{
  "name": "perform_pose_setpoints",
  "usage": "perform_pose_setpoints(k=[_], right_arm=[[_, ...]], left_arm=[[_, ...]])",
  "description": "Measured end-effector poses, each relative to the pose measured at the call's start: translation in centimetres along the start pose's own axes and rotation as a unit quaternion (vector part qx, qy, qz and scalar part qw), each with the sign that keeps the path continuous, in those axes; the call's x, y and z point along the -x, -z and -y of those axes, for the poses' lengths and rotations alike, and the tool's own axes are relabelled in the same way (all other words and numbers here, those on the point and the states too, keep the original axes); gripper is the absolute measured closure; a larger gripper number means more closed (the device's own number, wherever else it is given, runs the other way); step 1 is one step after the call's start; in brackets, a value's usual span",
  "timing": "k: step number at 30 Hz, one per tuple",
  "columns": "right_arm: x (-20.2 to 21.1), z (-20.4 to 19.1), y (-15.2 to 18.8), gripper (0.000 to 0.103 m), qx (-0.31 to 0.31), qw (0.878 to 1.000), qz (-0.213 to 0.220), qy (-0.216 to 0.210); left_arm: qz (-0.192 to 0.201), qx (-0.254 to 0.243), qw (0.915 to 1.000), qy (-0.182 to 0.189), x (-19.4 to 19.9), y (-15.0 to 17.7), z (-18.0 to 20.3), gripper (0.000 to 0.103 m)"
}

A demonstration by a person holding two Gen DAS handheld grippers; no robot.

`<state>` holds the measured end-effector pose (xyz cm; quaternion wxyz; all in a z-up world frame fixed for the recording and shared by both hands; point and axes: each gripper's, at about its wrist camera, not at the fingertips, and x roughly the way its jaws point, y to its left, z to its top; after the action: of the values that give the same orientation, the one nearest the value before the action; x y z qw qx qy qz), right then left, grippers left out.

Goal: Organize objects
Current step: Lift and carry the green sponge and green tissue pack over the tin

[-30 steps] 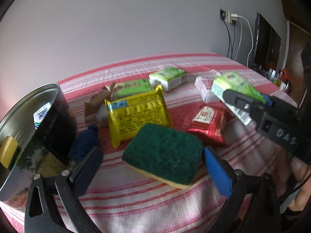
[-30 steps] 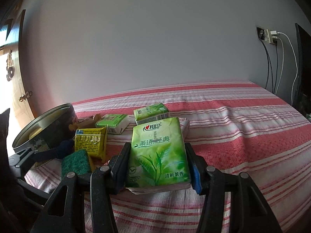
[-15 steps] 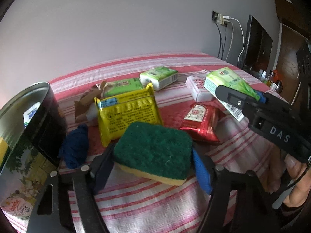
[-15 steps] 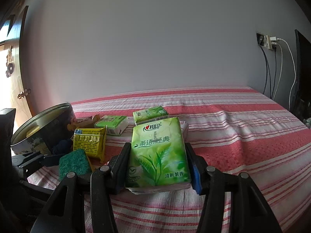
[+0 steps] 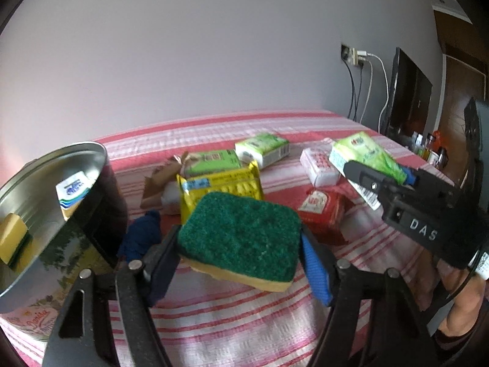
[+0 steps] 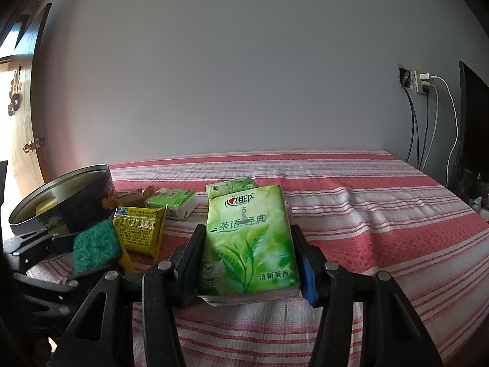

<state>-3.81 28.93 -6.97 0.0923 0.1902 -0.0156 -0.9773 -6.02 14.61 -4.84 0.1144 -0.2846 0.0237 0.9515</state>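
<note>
A second ago the left gripper (image 5: pixel 240 253) stood wide around the green sponge (image 5: pixel 241 238) lying on the striped cloth (image 5: pixel 244 321); now its jaws pinch the sponge, raised and tilted, just right of the round tin (image 5: pixel 61 214). The right gripper (image 6: pixel 249 257) is unchanged, clamped on one green tissue pack (image 6: pixel 249 238), farther right of the tin. Beyond the tin lie two more green tissue packs (image 5: pixel 262 150), one yellow packet (image 5: pixel 220 186), one red packet (image 5: pixel 321 211), one white pack (image 5: pixel 318 165) and one blue cloth (image 5: pixel 142 235). One second sponge (image 5: pixel 12 238) sits inside the tin.

Green-yellow sponge (image 5: pixel 241 238); green tissue pack (image 6: pixel 249 238); red-striped cloth (image 6: pixel 366 214).
</note>
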Motion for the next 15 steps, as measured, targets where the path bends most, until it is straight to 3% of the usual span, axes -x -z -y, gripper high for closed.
perform_pose_setpoints(k=[15], right_arm=[[0.3,0.1,0.1,0.048,-0.003,1.000,0.011,0.003]], left_arm=[[0.038,-0.006,0.9987,-0.033,1.6,-0.4,-0.2,0.030]])
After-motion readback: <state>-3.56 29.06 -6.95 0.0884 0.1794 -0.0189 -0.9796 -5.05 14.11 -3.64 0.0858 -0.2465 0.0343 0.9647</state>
